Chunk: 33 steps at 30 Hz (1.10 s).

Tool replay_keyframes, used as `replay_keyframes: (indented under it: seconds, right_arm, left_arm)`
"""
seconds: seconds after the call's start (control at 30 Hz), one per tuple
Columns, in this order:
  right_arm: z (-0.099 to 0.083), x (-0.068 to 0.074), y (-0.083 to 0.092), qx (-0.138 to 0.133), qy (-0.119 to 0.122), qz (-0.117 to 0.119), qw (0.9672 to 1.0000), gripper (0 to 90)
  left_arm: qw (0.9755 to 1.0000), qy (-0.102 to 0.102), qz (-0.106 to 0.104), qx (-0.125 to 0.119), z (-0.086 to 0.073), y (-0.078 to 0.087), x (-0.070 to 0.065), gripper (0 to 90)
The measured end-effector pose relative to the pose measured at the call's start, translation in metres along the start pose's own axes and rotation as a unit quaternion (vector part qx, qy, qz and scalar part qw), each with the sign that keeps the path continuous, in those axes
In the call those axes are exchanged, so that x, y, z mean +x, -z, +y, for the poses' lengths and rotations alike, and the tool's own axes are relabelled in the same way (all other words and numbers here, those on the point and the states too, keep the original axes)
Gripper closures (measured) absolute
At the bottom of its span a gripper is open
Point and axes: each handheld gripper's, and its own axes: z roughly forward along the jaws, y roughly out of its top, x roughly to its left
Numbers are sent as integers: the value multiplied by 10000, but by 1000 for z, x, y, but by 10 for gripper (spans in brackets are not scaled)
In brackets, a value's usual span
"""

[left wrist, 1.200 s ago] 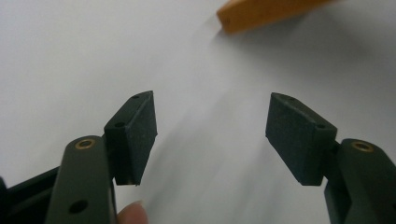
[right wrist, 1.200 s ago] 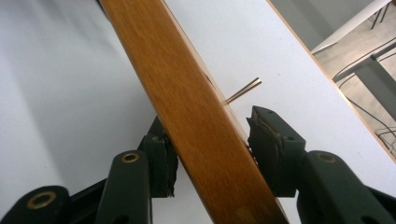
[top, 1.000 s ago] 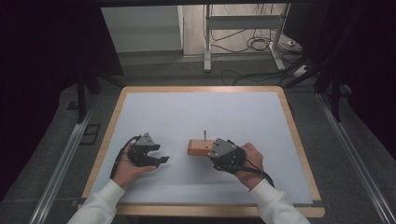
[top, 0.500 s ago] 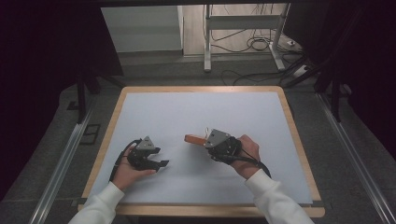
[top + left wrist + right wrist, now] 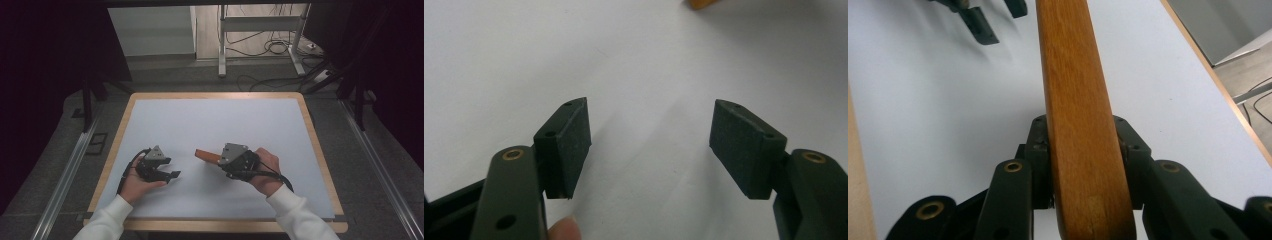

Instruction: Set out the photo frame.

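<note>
The right gripper (image 5: pixel 216 158) is clamped on a wooden block (image 5: pixel 206 155), its jaws having just been closing on the wood, held just above the white bench (image 5: pixel 210 120) near the middle front. The right gripper view shows the block (image 5: pixel 1078 120) pinched on both long sides. The left gripper (image 5: pixel 170 175) rests well apart, jaws wide with nothing between; its own view catches an orange corner (image 5: pixel 702 4) of the block.

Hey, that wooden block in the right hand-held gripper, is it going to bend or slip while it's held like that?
Probably stiff: the wooden block juts straight out of the right hand-held gripper with no visible sag. Its smooth, rounded faces look finished, so it might slide if the grip loosens. The jaws, which have just been closing, grip it near one end, so the long free end could lever it downward.
</note>
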Motion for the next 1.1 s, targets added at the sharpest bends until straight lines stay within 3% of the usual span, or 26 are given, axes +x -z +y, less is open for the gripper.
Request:
replay_keyframes:
  seconds: [0.27,0.53,1.1]
  right_arm:
    - [-3,-14,-2,-233,-414,-121,9988,648]
    - [-3,-28,-5,-302,-631,-161,9974,633]
    - [-3,-53,-16,-211,-893,-386,9950,569]
  left_arm:
    - [10000,24,11,-5,0,0,0,319]
    - [10000,46,23,-43,0,1,1,316]
    - [10000,47,13,24,-1,-1,2,310]
